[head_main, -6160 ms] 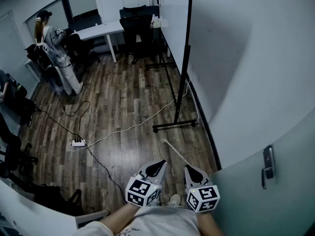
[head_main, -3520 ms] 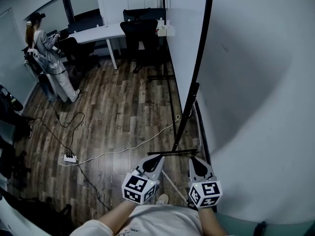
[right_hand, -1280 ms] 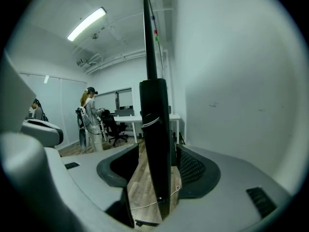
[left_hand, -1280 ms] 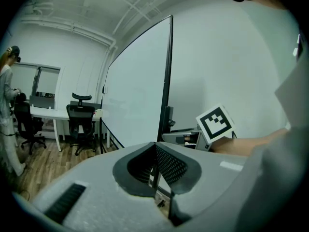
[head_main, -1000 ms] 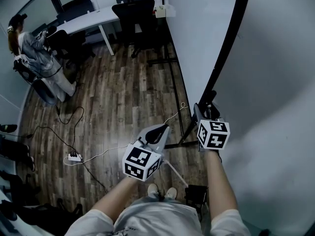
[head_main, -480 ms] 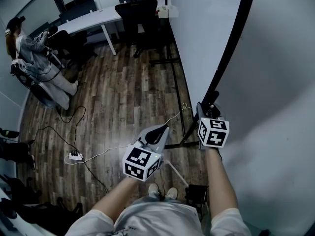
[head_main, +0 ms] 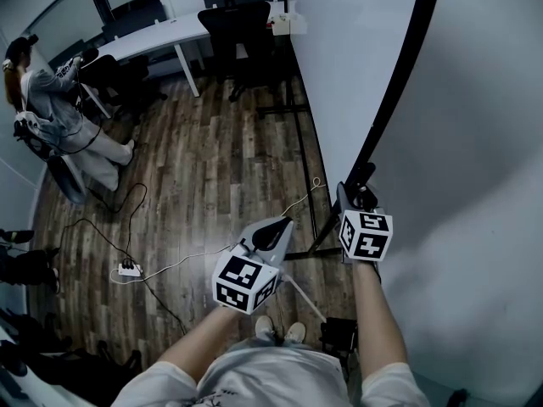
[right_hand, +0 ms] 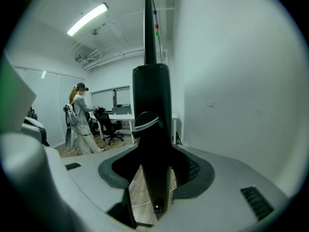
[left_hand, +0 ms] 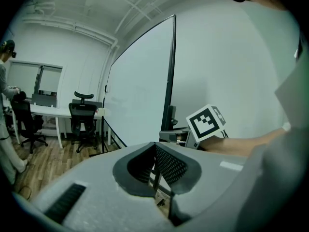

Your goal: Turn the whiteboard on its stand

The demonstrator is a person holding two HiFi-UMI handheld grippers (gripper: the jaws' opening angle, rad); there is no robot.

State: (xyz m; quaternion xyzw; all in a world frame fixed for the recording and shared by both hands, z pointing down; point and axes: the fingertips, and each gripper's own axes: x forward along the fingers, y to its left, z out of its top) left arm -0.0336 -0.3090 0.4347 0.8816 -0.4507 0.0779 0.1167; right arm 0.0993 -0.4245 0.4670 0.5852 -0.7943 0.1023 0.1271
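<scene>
Gripping step: right gripper (head_main: pixel 357 193), jaws closed round black metal stand upright (right_hand: pixel 152 129) edging large white whiteboard (head_main: pixel 348 58). Left gripper (head_main: pixel 275 229), jaws together, empty, apart. Next, probably: swing frame round.

On right, whiteboard (head_main: pixel 352 66); desk (head_main: pixel 161 45) behind; person (head_main: pixel 51 100) left; power strip (head_main: pixel 130 270) on floor (head_main: pixel 212 168).

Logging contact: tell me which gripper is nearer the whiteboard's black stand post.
Right. The right gripper has its jaws around the stand post; the left gripper hangs apart to the post's left, jaws together, holding nothing.
</scene>
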